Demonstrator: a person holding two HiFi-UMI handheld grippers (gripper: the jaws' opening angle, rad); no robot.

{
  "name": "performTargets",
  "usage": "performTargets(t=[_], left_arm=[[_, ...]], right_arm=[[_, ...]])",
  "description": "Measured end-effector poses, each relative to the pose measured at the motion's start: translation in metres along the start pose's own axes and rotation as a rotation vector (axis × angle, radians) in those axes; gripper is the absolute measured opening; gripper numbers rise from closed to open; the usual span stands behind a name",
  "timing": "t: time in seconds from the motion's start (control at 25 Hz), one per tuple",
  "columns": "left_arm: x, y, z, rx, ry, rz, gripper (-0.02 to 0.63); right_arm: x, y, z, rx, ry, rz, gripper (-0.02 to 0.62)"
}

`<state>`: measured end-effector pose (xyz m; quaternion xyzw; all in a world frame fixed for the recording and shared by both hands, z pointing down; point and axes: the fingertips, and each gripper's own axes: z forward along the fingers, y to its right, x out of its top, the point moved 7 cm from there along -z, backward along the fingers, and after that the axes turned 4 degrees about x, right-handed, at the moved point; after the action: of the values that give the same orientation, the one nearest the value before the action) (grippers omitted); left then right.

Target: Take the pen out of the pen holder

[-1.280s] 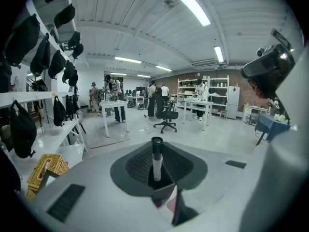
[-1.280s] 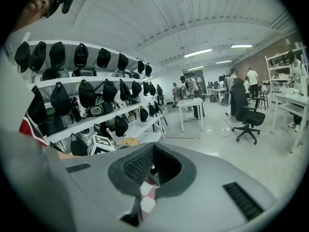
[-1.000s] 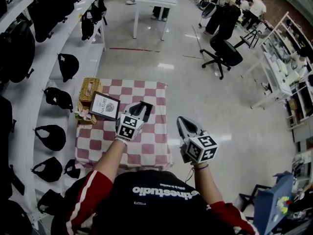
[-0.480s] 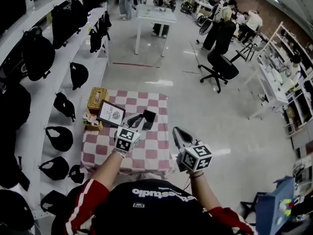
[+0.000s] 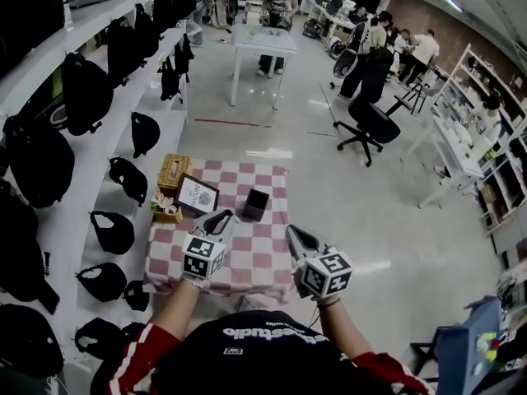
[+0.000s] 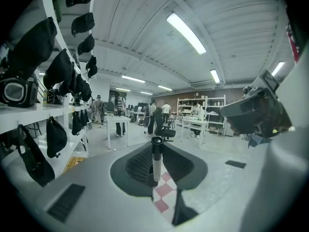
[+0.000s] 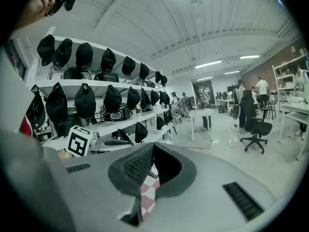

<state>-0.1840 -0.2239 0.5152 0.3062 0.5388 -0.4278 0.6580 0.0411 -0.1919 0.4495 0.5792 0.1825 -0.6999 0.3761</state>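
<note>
Head view, table: red-and-white checked cloth (image 5: 255, 257) over a small table, with white shelves (image 5: 99, 196) of black caps along its left side.
Head view, pen holder: black square pen holder (image 5: 256, 204) stands upright on the far half of the cloth. Whether anything is inside it cannot be told from here.
Head view, neighbours: framed card (image 5: 198, 194) leans just left of the holder, with a woven box (image 5: 174, 171) behind it at the cloth's far-left corner.
Head view, tools: left gripper (image 5: 221, 218) is over the cloth, its tip near the framed card and apart from the holder. Right gripper (image 5: 295, 235) is at the cloth's right edge, well clear of the holder.
Head view, limit: too small here to read either grip or to make out a pen.
Left gripper view, grip: left gripper (image 6: 155, 148) is clamped on the pen (image 6: 155, 166), with the jaws partly closed and a pad pressing each side.
Left gripper view, pen: white barrel with a black top end, standing upright between the pads and out of the holder. The checked cloth (image 6: 164, 192) shows below through the gap.
Left gripper view, limit: the holder is not in sight.
Right gripper view, grip: right gripper (image 7: 151, 150) has its jaws brought together at the tips, with nothing between them.
Right gripper view, extras: the other tool's marker cube (image 7: 78, 140) shows at left, rows of caps (image 7: 113, 98) hang on the shelves, and a strip of cloth (image 7: 149, 192) shows below the jaws.
Right gripper view, limit: no pen and no holder visible.
</note>
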Motion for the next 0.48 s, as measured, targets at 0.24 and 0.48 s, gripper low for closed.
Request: performTargets(t=[0.24, 0.48], left_arm=[[0.014, 0.005, -0.051, -0.027, 0.056, 0.020, 0.067], [0.043, 0.009, -0.080, -0.007, 0.115, 0.033, 0.067]], right_arm=[[-0.006, -0.019, -0.006, 0.015, 0.014, -0.008, 0.005], [0.012, -0.023, -0.023, 0.007, 0.084, -0.025, 0.005]])
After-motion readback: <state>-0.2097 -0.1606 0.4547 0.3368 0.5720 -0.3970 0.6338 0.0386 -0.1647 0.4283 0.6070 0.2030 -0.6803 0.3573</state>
